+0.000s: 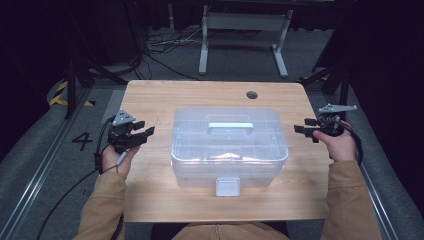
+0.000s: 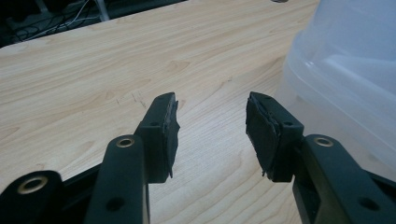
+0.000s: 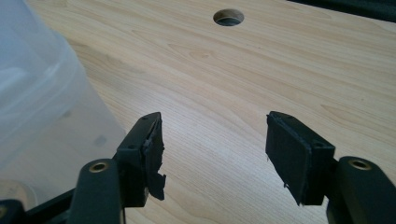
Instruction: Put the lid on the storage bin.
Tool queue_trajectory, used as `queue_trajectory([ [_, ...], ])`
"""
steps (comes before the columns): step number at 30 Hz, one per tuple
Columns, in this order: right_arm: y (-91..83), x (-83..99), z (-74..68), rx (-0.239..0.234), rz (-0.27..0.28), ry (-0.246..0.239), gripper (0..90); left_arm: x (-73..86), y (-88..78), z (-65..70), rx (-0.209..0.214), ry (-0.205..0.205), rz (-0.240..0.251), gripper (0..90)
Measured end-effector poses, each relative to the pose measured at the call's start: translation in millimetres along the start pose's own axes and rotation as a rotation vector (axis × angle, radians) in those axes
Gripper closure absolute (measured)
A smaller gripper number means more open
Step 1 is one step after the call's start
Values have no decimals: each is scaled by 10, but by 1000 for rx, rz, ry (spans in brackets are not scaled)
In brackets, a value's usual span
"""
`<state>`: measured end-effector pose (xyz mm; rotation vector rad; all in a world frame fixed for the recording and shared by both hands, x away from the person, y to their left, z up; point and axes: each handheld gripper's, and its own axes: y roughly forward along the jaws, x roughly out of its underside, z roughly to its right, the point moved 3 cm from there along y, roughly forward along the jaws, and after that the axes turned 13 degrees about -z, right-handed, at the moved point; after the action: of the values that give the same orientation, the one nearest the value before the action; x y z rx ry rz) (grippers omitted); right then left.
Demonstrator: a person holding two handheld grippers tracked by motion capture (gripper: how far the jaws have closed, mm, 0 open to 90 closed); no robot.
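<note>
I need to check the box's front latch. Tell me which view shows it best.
The high view: the latch sits in plain sight at the front of the clear box. The two gripper views catch just a curved side of the box, no latch.

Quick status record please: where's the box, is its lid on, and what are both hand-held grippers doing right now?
surface: wooden table, round cable hole near far edge
box: clear plastic storage box, centred on table
lid: on, top handle lying flat
front latch: grey clasp on the near side; locked or not, cannot tell
left hand-held gripper: open, empty, left of the box, not touching it
right hand-held gripper: open, empty, right of the box, not touching it
contents: something pale inside, too blurred to identify
</note>
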<state>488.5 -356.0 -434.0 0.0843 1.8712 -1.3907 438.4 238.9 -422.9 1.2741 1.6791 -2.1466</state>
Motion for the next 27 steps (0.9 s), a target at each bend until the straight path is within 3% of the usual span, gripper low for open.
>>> queue_trajectory([
  [9, 149, 62, 57, 24, -7, -14, 376, 75, 157, -52, 2, 7, -40, 511],
  [16, 279, 109, 77, 9, -31, -9, 367, 133, 249, -92, 1, -2, -68, 506],
  [19, 345, 130, 86, 12, -38, -16, 368, 162, 297, -102, 9, -17, -89, 506],
  [27, 495, 181, 85, 17, -66, -27, 368, 207, 426, -85, 26, -3, -160, 504],
])
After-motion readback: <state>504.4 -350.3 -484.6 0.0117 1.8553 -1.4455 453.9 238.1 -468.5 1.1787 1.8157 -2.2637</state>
